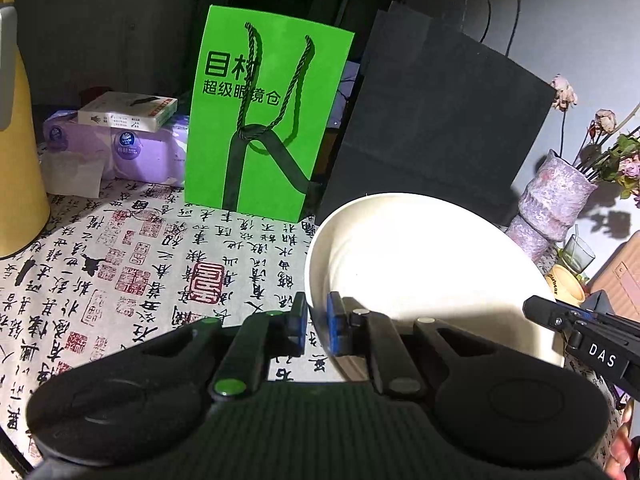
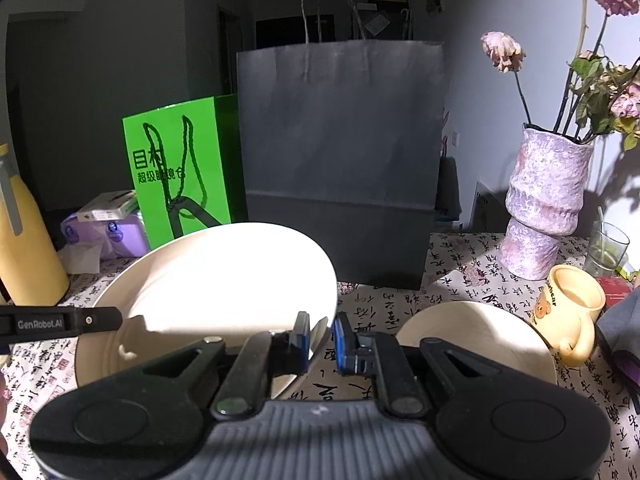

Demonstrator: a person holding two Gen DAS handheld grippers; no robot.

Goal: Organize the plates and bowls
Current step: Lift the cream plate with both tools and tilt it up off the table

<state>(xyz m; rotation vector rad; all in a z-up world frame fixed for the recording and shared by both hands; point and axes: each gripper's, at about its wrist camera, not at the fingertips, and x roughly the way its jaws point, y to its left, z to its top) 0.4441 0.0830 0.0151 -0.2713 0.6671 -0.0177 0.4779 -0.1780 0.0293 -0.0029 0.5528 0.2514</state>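
A large cream plate (image 1: 420, 264) hangs tilted above the calligraphy tablecloth, held from both sides. My left gripper (image 1: 318, 328) is shut on its left rim, blue pads pinching the edge. In the right wrist view the same plate (image 2: 220, 280) has its right rim clamped in my right gripper (image 2: 323, 336), which is shut on it. Each gripper shows in the other's view: the right gripper (image 1: 534, 307) at the plate's far edge, the left gripper (image 2: 116, 319) at the left. A second cream dish (image 2: 480, 336) rests on the table right of the held plate.
A green paper bag (image 1: 264, 120) and a dark paper bag (image 2: 340, 160) stand at the back. A purple vase (image 2: 548, 200) with dried flowers, a yellow mug (image 2: 572, 308) and a glass (image 2: 606, 248) stand at the right. A yellow flask (image 1: 16, 160) and tissue packs (image 1: 132, 152) are at the left.
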